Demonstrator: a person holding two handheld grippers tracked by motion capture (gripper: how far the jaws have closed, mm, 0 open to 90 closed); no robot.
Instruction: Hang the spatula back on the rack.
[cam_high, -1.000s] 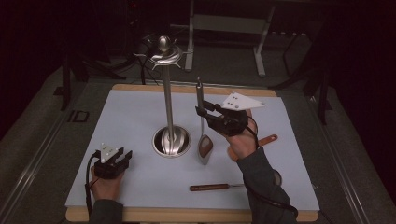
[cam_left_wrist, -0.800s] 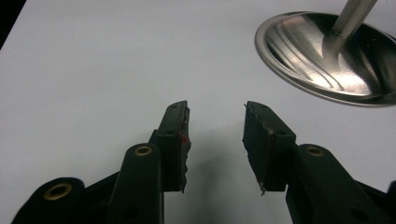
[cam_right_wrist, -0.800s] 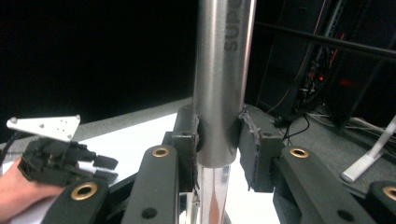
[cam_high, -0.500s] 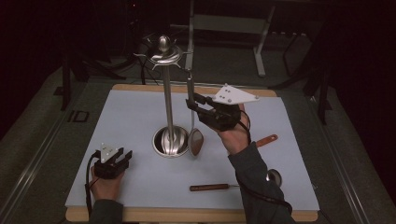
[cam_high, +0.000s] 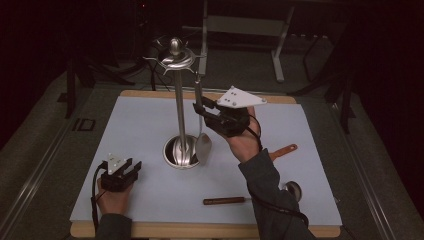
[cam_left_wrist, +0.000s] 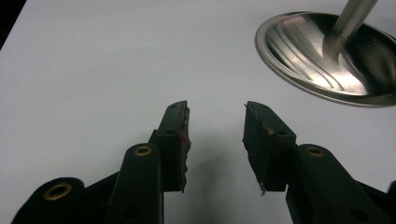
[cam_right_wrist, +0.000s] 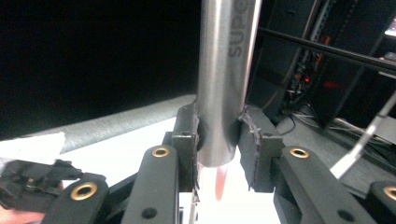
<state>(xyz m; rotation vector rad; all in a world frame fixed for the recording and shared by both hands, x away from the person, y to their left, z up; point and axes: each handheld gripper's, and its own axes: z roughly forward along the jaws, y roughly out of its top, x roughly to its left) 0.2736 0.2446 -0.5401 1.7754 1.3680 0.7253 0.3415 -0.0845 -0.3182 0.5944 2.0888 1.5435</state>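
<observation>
Right claw (cam_high: 199, 111) shifted toward stand (cam_high: 181, 125), clamping spatula (cam_high: 202, 142) handle, blade hanging at stand's 3 o'clock, lifted upright for hooking on top rack (cam_high: 176, 59); left claw (cam_high: 125, 167) idle, agape, at worktop (cam_high: 150, 200) 7 o'clock

Black two-jaw left claw (cam_high: 129, 167) and right claw (cam_high: 199, 111) showing brass rivets, grey triangular plates, trailing black cables; person wearing grey sleeves.

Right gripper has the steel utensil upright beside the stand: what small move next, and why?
Probably lift it a little higher toward the hook ring: the right gripper clamps the long steel utensil by its handle, whose top sits just under the tall steel stand's hooks.
</observation>
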